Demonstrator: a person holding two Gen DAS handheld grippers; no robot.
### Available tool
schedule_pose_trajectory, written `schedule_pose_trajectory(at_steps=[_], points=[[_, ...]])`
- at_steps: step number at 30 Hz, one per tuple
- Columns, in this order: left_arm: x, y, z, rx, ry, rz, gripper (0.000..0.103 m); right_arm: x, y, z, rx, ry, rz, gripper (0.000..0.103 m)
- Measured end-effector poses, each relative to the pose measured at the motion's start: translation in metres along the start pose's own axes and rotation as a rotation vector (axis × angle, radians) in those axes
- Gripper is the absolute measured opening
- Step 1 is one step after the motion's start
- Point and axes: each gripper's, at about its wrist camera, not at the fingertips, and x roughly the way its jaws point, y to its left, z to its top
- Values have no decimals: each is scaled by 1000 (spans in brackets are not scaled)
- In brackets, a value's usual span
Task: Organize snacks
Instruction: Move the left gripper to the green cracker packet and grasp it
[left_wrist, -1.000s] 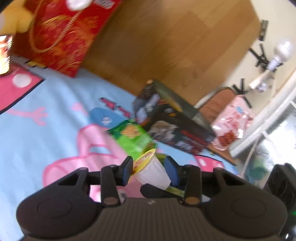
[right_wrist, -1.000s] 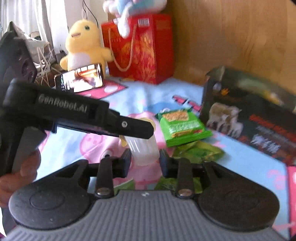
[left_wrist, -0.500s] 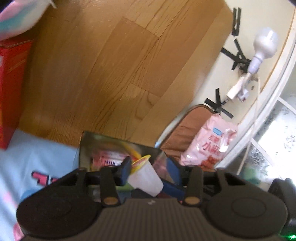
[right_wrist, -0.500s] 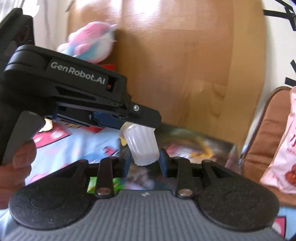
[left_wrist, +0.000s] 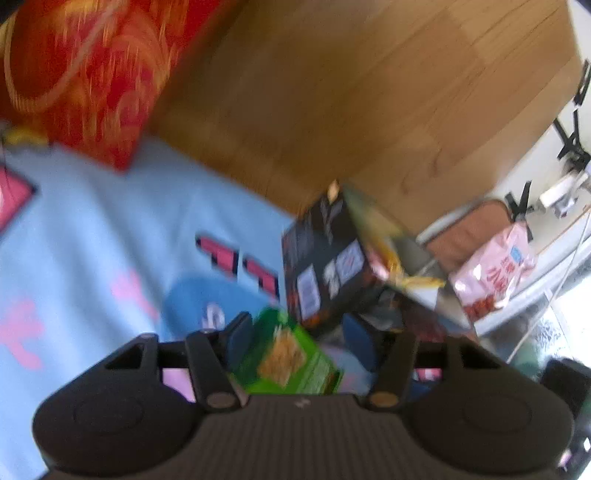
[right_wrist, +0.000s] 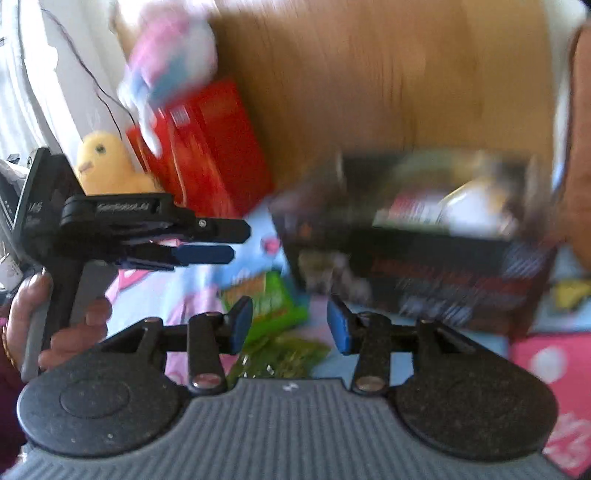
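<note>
Both views are smeared by motion, so fine detail is lost. The landmark is the open black snack box (left_wrist: 328, 266), which stands on a light blue cartoon-print sheet (left_wrist: 92, 229) in front of a wooden panel (left_wrist: 369, 92).

The left gripper (left_wrist: 297, 339) has its jaws spread wide with nothing between the pads; what shows in the gap is a green snack packet (left_wrist: 291, 362) lying on the sheet just in front of the box, on the camera's side. Inside the box, red and yellow wrappers (left_wrist: 391, 258) can be made out, too blurred to name. Beyond the far right end of the box a pink snack bag (left_wrist: 495, 269) leans against a brown cushion (left_wrist: 469, 232). Well to the left of the box stands a red gift bag (left_wrist: 92, 74) with gold print.

The right gripper (right_wrist: 290, 328) is likewise parted wide and holds nothing. From this side the box (right_wrist: 424, 266) sits ahead and to the right, its open top showing a jumble of packets, one pale shape among them that I cannot identify. The green packet (right_wrist: 266, 295) lies just left of the box's near corner, with a second, crinkled green packet (right_wrist: 291, 354) nearer the camera. Left of the box, the other gripper (right_wrist: 218, 242) reaches in side-on, held by a hand (right_wrist: 55, 314). Behind it stand the red gift bag (right_wrist: 210, 147), a yellow plush chick (right_wrist: 107, 162) and a pink-and-blue plush toy (right_wrist: 170, 62).
</note>
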Motion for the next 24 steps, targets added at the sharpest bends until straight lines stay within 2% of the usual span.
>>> schedule_pose_trajectory(at_steps=[2,3,6,10,14,19,24], points=[[4,-4,-10,14,15,23,41,26,-6,0,61,78,35,48],[0,-8,-17,30,-3,42,37,33,-5,-2,79,85,45,48],[-21,-8,-29,21,-47,55,37,36,9,2,84,82,38,41],[-57,-11,-36,-38,-108,-10,37,16,42,0,-6,16,16,37],[-81,-32,-47,-17,-140,-80,37,-10,61,1,-85,-87,2,35],[-66,-66,-76,35,-76,-148,38,-64,64,-29,-93,-189,-64,35],[-30,-84,-107,64,42,-169,38,-97,43,-73,-48,-213,-160,35]])
